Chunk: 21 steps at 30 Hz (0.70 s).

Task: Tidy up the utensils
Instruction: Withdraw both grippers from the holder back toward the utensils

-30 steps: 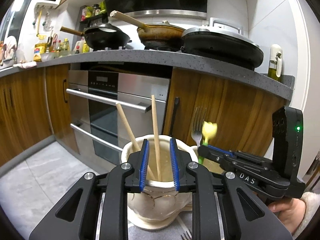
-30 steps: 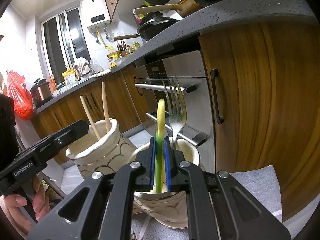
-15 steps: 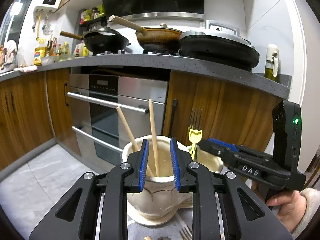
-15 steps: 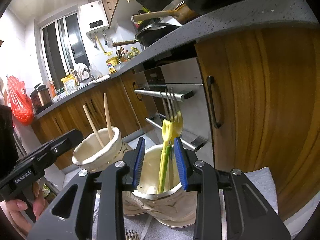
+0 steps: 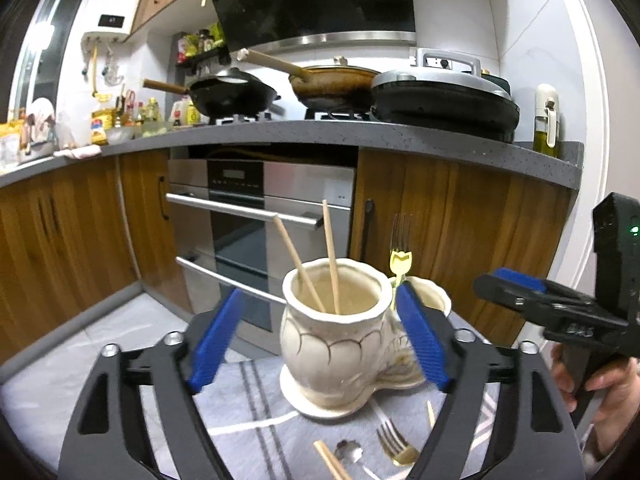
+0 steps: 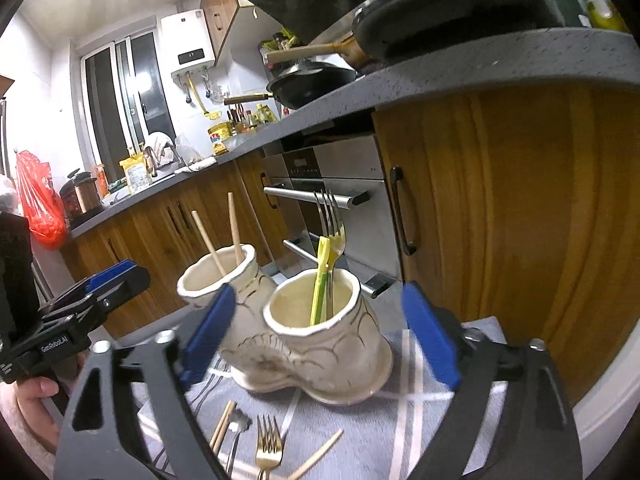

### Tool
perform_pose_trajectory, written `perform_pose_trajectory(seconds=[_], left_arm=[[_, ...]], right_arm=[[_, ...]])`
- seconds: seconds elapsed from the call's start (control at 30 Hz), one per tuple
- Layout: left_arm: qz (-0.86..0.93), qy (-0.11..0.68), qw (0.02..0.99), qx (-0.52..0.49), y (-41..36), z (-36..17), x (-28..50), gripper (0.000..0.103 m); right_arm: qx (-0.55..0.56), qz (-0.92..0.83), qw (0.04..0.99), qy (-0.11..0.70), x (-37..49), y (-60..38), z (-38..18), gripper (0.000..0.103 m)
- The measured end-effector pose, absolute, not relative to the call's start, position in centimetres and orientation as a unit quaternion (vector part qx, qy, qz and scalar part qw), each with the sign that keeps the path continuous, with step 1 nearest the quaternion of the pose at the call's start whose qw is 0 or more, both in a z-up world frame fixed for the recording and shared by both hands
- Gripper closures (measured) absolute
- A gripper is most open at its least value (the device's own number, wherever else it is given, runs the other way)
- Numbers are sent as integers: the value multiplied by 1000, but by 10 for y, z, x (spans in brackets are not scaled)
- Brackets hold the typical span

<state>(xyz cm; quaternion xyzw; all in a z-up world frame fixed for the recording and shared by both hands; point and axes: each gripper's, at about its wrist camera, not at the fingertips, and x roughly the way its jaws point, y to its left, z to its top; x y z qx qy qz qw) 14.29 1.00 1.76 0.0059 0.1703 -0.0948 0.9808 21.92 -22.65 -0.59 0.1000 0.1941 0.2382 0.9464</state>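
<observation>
Right wrist: yellow fork [image 6: 321, 280] and steel fork [image 6: 330, 232] upright in near vase [image 6: 320, 344], both jaws spread.

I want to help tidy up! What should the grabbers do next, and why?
Probably lower the right gripper onto the gold fork on the cloth. Both grippers' jaws are open and empty, the forks cup already holds two forks, and the loose fork lies close below.

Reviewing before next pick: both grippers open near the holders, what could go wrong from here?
1. The left gripper straddles the chopstick holder; moving sideways could tip it.
2. The gold fork, spoon and loose chopsticks lie close together on the striped cloth; a pick may grab two.
3. The yellow utensil and fork stand tall; the right gripper could snag them.
</observation>
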Motion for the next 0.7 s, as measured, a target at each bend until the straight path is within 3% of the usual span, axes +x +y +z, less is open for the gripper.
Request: perform_pose_trajectory(seconds=[0.13, 0.7], left_arm=[[-83, 169, 982, 5, 14, 21, 126, 13], [-50, 202, 978, -24, 30, 19, 76, 7]], right_arm=[[94, 229, 951, 187, 199, -236, -3, 5], [47, 177, 966, 181, 146, -259, -1, 5]])
